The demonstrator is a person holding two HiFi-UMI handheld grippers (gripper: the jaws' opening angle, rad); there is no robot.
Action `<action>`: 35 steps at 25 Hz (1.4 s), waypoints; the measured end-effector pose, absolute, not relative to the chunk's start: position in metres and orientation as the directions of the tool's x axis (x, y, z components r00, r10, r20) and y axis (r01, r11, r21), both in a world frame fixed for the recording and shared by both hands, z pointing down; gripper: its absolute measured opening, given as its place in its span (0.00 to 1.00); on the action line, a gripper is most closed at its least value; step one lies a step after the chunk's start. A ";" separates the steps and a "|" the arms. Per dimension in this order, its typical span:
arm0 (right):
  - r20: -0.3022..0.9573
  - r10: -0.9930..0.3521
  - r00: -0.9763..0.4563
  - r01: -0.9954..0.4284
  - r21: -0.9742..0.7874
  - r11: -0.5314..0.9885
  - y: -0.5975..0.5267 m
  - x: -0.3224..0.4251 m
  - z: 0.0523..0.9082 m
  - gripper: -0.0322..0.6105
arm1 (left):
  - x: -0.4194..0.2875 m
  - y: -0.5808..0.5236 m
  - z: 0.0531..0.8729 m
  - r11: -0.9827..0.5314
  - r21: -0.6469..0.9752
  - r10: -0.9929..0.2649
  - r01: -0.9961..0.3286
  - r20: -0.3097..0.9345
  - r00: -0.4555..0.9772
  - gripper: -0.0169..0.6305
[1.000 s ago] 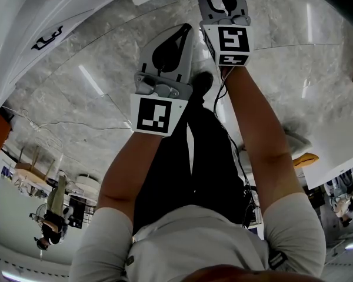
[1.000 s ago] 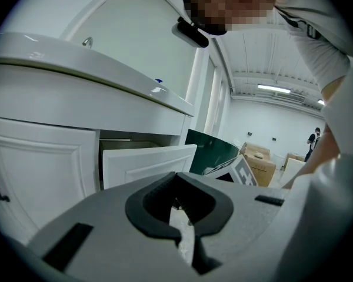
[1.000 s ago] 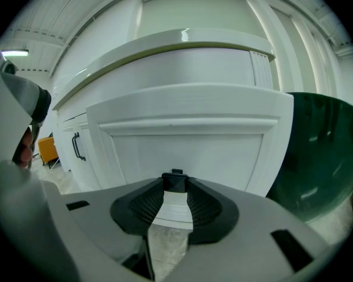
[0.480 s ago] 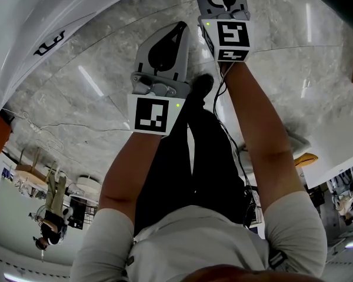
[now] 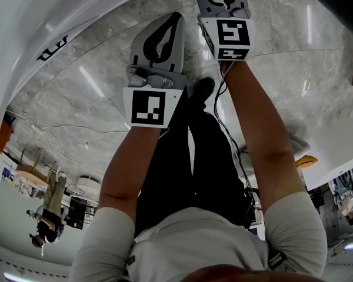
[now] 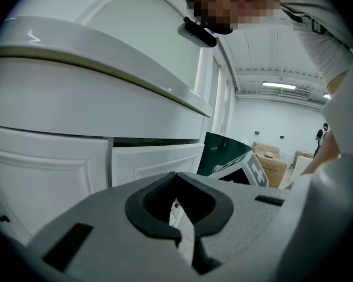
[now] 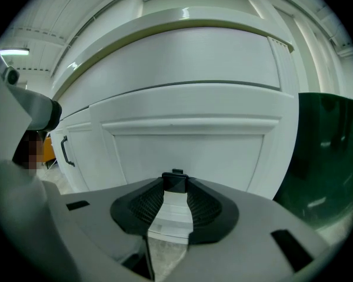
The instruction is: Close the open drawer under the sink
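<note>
so the right gripper (image 7: 175, 185) was pinching the little black handle (image 7: 175, 180) on the white drawer (image 7: 188, 143), and the left gripper (image 6: 176, 175) had its fingers (image 6: 136, 207) pressed together, empty

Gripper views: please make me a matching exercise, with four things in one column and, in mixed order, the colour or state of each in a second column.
Column one
1. left gripper
2. right gripper
3. panel beside the white cabinet
4. handle on the cabinet door

Column two
A. dark green
B. jaw tips together, nothing between them
C. black, an upright bar
D. jaw tips apart, a small black piece between them

Pairs: 1-B, 2-D, 3-A, 4-C
</note>
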State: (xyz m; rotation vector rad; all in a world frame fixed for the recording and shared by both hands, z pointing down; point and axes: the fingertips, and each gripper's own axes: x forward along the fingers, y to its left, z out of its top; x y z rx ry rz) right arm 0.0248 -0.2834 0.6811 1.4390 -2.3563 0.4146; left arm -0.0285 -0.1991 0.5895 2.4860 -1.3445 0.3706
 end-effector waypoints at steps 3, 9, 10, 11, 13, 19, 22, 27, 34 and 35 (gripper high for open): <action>0.437 -0.793 -0.424 -0.895 -0.067 0.442 -0.290 0.022 0.681 0.27 | -0.030 -0.206 0.589 -0.520 0.125 -0.772 -0.845 0.354 0.528 0.04; 0.435 -0.794 -0.424 -0.894 -0.065 0.442 -0.301 0.020 0.680 0.27 | -0.030 -0.213 0.588 -0.517 0.125 -0.775 -0.847 0.353 0.525 0.04; 0.435 -0.795 -0.423 -0.895 -0.065 0.441 -0.303 0.019 0.680 0.27 | -0.030 -0.212 0.589 -0.516 0.127 -0.774 -0.847 0.355 0.525 0.04; 0.435 -0.795 -0.423 -0.895 -0.067 0.440 -0.304 0.018 0.680 0.27 | -0.030 -0.212 0.590 -0.514 0.132 -0.774 -0.848 0.356 0.524 0.04; 0.432 -0.795 -0.426 -0.894 -0.066 0.443 -0.306 0.016 0.680 0.27 | -0.031 -0.211 0.590 -0.507 0.142 -0.777 -0.850 0.352 0.522 0.04; 0.431 -0.792 -0.433 -0.889 -0.059 0.454 -0.306 0.016 0.679 0.27 | -0.030 -0.207 0.592 -0.505 0.139 -0.772 -0.852 0.368 0.517 0.04; 0.435 -0.792 -0.428 -0.890 -0.052 0.453 -0.307 0.017 0.678 0.28 | -0.029 -0.208 0.590 -0.502 0.137 -0.776 -0.854 0.365 0.515 0.04; 0.439 -0.797 -0.415 -0.900 -0.070 0.430 -0.303 0.021 0.673 0.31 | -0.026 -0.204 0.586 -0.495 0.139 -0.778 -0.858 0.368 0.509 0.04; 0.431 -0.806 -0.406 -0.907 -0.081 0.414 -0.283 0.032 0.646 0.32 | -0.024 -0.194 0.569 -0.490 0.152 -0.780 -0.858 0.364 0.510 0.04; 0.430 -0.806 -0.407 -0.906 -0.080 0.415 -0.279 0.033 0.640 0.32 | -0.024 -0.192 0.565 -0.490 0.154 -0.779 -0.858 0.363 0.511 0.04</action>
